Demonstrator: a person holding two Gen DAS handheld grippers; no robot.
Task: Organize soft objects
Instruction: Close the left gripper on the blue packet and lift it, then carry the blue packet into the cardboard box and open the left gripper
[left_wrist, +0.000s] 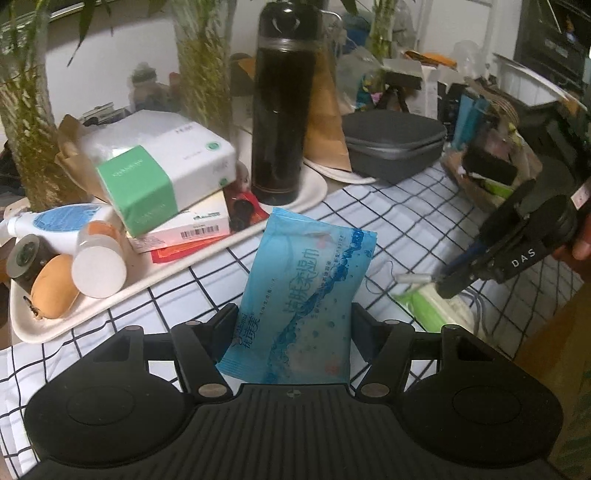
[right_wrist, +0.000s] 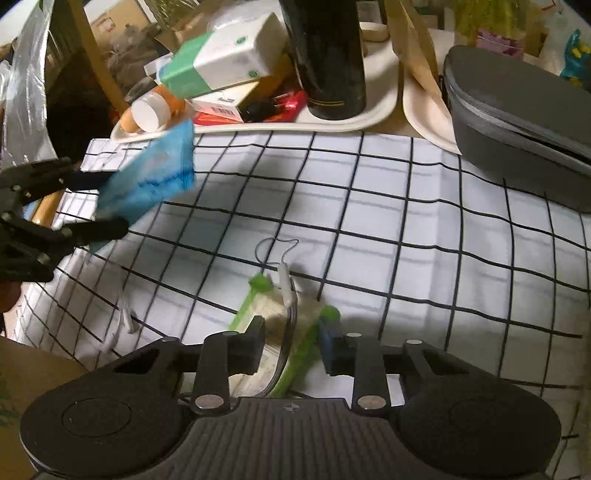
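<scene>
Left gripper (left_wrist: 291, 332) clamped the blue plastic wet-wipe pack (left_wrist: 306, 288) lifted above the checked white tablecloth (right_wrist: 406, 229), presumably for sorting, while right gripper (right_wrist: 291, 347) pinched the green-edged tissue packet (right_wrist: 284, 325) near its front edge.

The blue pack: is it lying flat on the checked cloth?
No, the left gripper holds the blue pack lifted above the cloth.

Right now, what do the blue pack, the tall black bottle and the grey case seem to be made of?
Blue pack: thin glossy plastic film, probably; it creases and shines.
Black bottle: smooth hard shell with reflections, maybe coated metal or plastic.
Grey case: matte, cloth-like surface with a seam around it, likely fabric-covered.
</scene>
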